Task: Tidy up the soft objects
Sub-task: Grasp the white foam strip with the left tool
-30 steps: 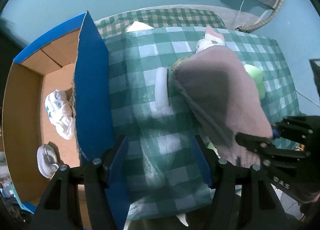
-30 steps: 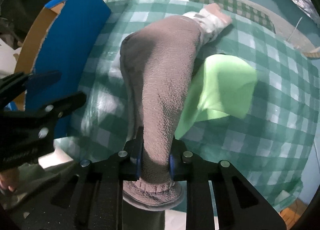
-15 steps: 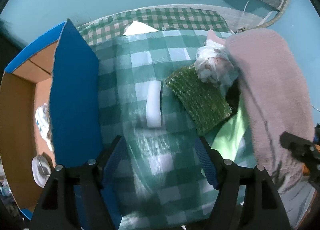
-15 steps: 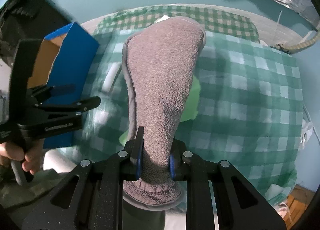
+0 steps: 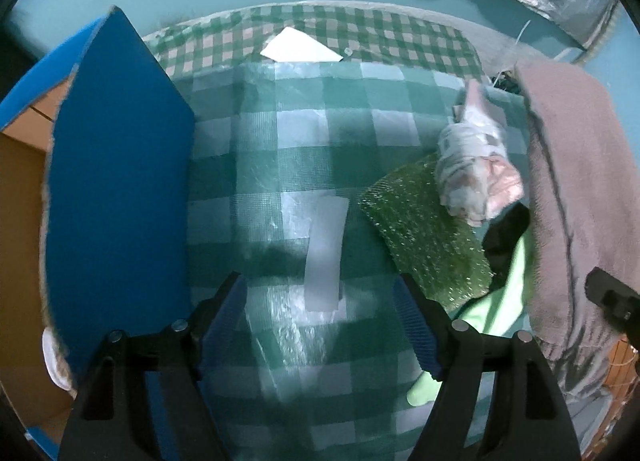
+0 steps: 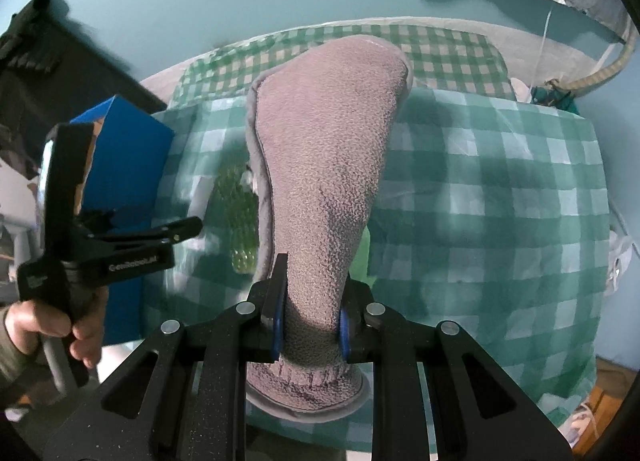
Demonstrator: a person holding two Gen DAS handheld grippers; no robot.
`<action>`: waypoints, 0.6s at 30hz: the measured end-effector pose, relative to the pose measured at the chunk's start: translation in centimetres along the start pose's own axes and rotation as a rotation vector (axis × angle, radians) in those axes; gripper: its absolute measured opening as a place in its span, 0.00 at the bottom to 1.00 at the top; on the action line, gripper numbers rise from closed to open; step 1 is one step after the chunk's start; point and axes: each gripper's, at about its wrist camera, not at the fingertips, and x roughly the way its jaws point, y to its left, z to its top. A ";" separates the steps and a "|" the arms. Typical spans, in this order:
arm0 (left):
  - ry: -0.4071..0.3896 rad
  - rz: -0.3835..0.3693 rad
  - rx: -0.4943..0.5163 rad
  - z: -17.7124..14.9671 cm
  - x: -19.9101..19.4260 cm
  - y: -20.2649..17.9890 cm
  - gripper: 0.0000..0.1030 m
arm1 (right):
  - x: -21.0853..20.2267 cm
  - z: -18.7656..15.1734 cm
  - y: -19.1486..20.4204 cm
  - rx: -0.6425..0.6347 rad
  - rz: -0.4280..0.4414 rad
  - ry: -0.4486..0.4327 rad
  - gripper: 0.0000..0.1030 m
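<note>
Left wrist view: a surface (image 5: 304, 133) covered in green-and-white checked cloth fills the middle of the frame, its far edge curving across the top against a teal wall. A blue cardboard box (image 5: 120, 189) stands along the left side, its flap upright beside the cloth. The left claw (image 5: 320, 321) sits at the bottom centre, its blue-padded fingers spread wide and holding nothing, with bare cloth between them. Just above it lies a white foam strip (image 5: 326, 253). To the right lie a green scrubbing pad (image 5: 424, 237), a crumpled white and pink bundle (image 5: 476, 169) and a light green cloth (image 5: 496, 301). A grey slipper (image 5: 576, 189) hangs down the right edge.

Right wrist view: the right claw (image 6: 310, 321), at bottom centre, is closed narrowly on the grey slipper (image 6: 324, 165), which rises up the middle of the frame above the cloth. Open checked cloth lies to the right. At the left, a hand (image 6: 44, 329) grips the other claw's handle, which bears writing resembling "GenRobot.AI".
</note>
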 end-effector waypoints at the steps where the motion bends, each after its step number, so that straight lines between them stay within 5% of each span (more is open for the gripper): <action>1: 0.006 0.002 -0.003 0.0 0.3 0.0 0.75 | 0.1 0.1 0.0 0.000 0.004 0.000 0.18; 14: 0.063 0.077 0.012 0.6 3.3 -0.4 0.73 | 0.7 0.9 -0.3 -0.014 0.008 0.002 0.18; 18: 0.047 0.074 -0.006 0.8 3.3 -0.1 0.61 | 0.7 0.9 -0.3 -0.013 0.008 0.001 0.18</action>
